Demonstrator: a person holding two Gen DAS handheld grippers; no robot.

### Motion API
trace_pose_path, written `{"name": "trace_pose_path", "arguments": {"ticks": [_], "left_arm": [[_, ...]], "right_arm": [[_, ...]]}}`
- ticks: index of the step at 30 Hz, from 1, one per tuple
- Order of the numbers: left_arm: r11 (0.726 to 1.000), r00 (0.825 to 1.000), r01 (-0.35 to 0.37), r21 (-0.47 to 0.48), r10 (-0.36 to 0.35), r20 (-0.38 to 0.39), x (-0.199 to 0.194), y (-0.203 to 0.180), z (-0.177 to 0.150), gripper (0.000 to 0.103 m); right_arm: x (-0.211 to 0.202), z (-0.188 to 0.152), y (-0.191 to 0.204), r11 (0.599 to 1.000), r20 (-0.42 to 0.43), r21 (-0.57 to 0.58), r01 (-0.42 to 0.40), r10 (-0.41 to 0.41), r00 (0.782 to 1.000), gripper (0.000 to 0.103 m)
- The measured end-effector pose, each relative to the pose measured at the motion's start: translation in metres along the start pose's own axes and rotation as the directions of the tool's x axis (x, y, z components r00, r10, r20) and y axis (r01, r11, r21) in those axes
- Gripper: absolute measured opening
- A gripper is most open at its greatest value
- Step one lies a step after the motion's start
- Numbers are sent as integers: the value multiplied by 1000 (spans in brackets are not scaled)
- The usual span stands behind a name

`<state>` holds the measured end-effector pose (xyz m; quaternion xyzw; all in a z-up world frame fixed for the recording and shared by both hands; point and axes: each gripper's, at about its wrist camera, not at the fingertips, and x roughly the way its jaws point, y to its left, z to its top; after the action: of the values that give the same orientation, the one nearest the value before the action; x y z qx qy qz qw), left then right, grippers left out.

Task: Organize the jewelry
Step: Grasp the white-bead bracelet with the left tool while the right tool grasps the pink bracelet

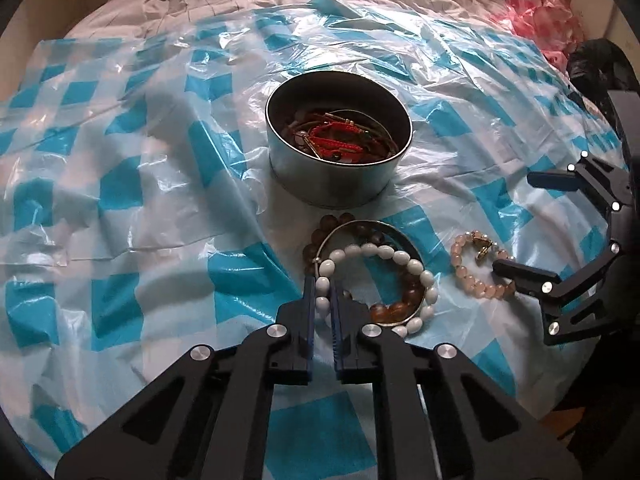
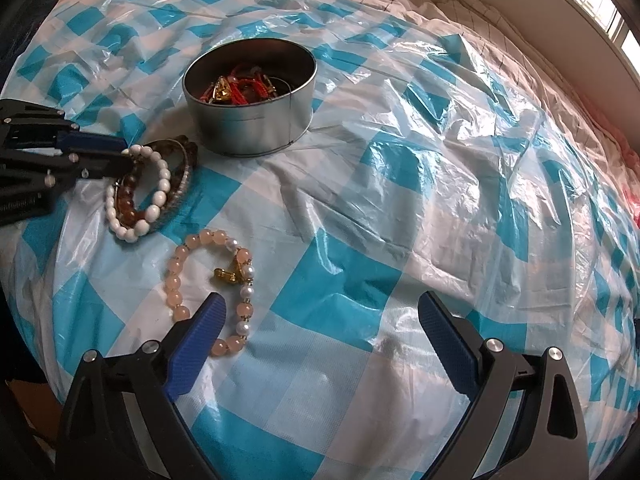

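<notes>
- Left gripper (image 1: pixel 323 296): its fingers are drawn narrow and pinch the near side of the white bracelet (image 1: pixel 404 260), with white beads caught between the pads.
- The white bracelet lies on top of a small pile with a metal bangle (image 1: pixel 394 230) and an amber bracelet (image 1: pixel 394 307); all three overlap just in front of the tin.
- Right gripper (image 2: pixel 320 316): fingers spread wide, holding nothing. Its left finger (image 2: pixel 200 336) lies across the near edge of the pink bracelet (image 2: pixel 176 280).
- The pink bracelet, with a few pearls and a gold charm (image 2: pixel 224 276), lies flat on the sheet just right of the pile, apart from it.
- Tin (image 1: pixel 340 196): round, open, upright, beyond the pile; inside are red cords (image 1: pixel 340 138) and other tangled pieces.
- Sheet (image 1: pixel 132 184): crinkled blue-and-white checked plastic under everything, spread over a bed.
- Pink bag (image 1: pixel 536 12): at the far right, past the sheet's edge.
</notes>
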<state>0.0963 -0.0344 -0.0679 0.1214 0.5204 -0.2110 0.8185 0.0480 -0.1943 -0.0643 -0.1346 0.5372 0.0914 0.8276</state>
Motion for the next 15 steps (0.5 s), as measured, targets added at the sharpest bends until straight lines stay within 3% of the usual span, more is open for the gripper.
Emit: {"name": "trace_pose_path", "arguments": {"ticks": [3,8,11,15], "left_arm": [[1000,1000,-16,24,15,14,-11,0,0,7],[1000,999,-25,3,25,27,-24,17,-1,7],[998,998,-59,5,59,8,-23,24,-3,7],[993,993,-115,30,116,-32,-12,24,-6,7]], "right_arm": [[-2,-1,-2,1000,2,2,-2,2,1000,93],[-8,-2,-9,996,15,48,-80,80,997,93],[-10,-1,-12,986,27,80,-145,143,989,93],[-10,0,-7,983,30,73,-170,168,985,91]]}}
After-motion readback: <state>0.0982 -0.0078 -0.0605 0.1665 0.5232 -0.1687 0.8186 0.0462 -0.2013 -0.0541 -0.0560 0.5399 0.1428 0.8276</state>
